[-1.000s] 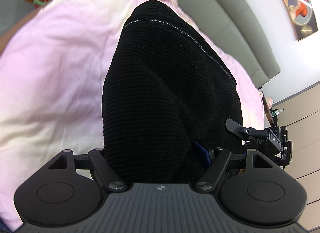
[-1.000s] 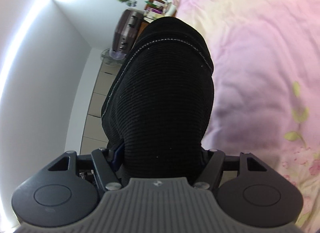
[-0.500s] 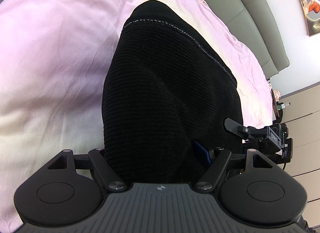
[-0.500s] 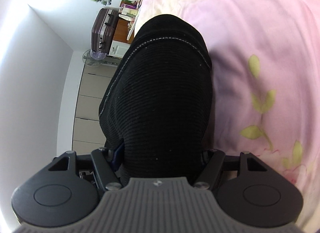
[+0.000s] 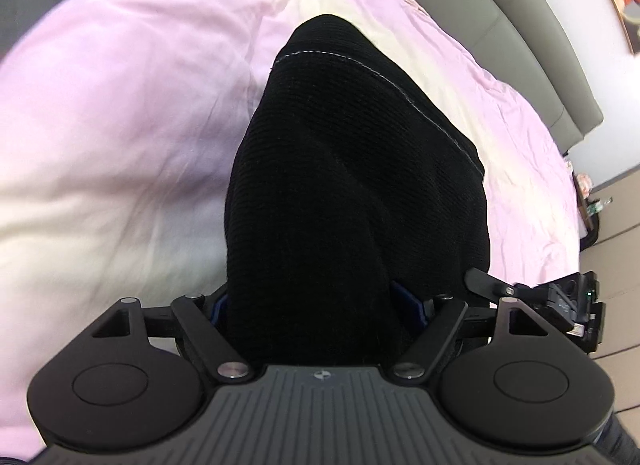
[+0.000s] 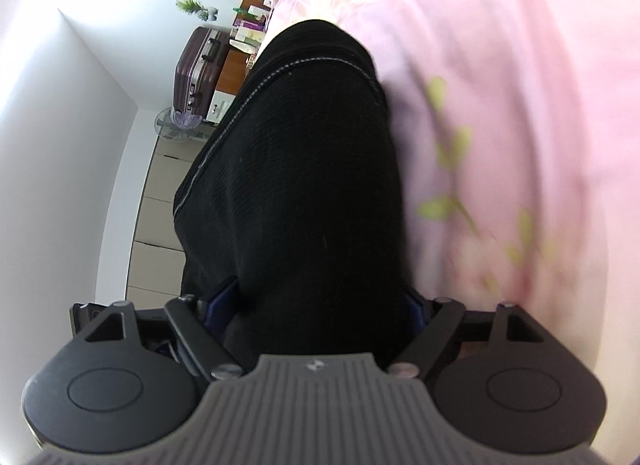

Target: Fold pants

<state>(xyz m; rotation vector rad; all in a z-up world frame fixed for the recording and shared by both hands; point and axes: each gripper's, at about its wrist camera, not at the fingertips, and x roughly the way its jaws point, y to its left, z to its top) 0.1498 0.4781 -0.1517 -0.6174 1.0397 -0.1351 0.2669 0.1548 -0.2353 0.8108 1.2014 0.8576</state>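
Observation:
Black ribbed pants [image 5: 352,185] with a pale stitched seam are bunched between the fingers of my left gripper [image 5: 316,301] and hide its fingertips. Its jaws are opening, and the blue pads [image 5: 406,301] still lie against the cloth. The same pants [image 6: 304,185] drape over my right gripper [image 6: 318,305]. Those jaws are opening too, and their blue pads [image 6: 222,301] stand off the bunch that remains between them. The right gripper's body [image 5: 560,297] shows at the right edge of the left wrist view. Both grippers hang low over the pink bedspread [image 5: 120,125].
The bedspread [image 6: 500,105] carries green leaf prints. A grey padded headboard [image 5: 520,25] runs along the far side. Beyond the bed stand a maroon suitcase [image 6: 196,69], a small fan [image 6: 176,121] and pale drawers [image 6: 160,193].
Both grippers have sunk toward the bedspread with the pants. The jaws have widened, the right ones more, and blue pads now show on both sides of the cloth.

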